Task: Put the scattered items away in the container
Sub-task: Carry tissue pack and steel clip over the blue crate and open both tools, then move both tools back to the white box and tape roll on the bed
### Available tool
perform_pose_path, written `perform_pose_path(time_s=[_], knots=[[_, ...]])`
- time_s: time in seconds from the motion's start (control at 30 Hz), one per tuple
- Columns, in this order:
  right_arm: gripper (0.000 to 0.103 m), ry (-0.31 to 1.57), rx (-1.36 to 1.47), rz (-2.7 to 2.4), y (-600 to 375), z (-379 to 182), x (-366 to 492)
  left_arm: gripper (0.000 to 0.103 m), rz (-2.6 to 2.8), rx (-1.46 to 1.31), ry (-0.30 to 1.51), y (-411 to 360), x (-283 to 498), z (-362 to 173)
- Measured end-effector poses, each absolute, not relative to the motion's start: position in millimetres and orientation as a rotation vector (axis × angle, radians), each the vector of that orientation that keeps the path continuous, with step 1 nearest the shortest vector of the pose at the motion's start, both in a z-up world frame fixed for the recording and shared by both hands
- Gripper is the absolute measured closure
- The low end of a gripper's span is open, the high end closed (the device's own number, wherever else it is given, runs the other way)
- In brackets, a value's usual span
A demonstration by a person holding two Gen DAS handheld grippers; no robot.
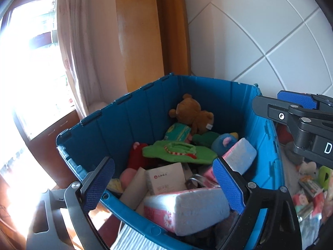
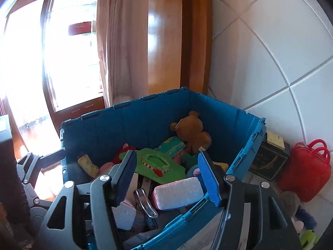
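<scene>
A blue plastic crate (image 1: 133, 112) (image 2: 124, 125) stands by the wall, filled with a brown teddy bear (image 1: 191, 112) (image 2: 192, 132), a green cloth toy (image 1: 181, 152) (image 2: 160, 164), tissue packs (image 1: 187, 210) (image 2: 179, 192), a white box (image 1: 166, 178) and other items. My left gripper (image 1: 164, 185) is open and empty above the crate's near edge. My right gripper (image 2: 166, 177) is open and empty over the crate; it also shows in the left wrist view (image 1: 297, 112).
Scattered small packets and toys (image 1: 310, 189) lie on the floor right of the crate. A red handbag (image 2: 308, 173) and a dark box (image 2: 268, 160) stand against the tiled wall. A curtain (image 2: 120, 52), wooden door frame and bright window are behind.
</scene>
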State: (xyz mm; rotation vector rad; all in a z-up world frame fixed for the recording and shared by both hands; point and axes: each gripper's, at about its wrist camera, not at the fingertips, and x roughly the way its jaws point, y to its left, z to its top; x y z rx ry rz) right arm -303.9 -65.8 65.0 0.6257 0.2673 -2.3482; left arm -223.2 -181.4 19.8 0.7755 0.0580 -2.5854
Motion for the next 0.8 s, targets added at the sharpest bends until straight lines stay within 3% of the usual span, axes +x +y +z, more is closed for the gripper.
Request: perform_pose_path(time_s=[0.8], knots=[[0.042,0.099,0.744,-2.681,158,51,-276,0.007,-2.897,0.779,-0.083,-5,-240,40]])
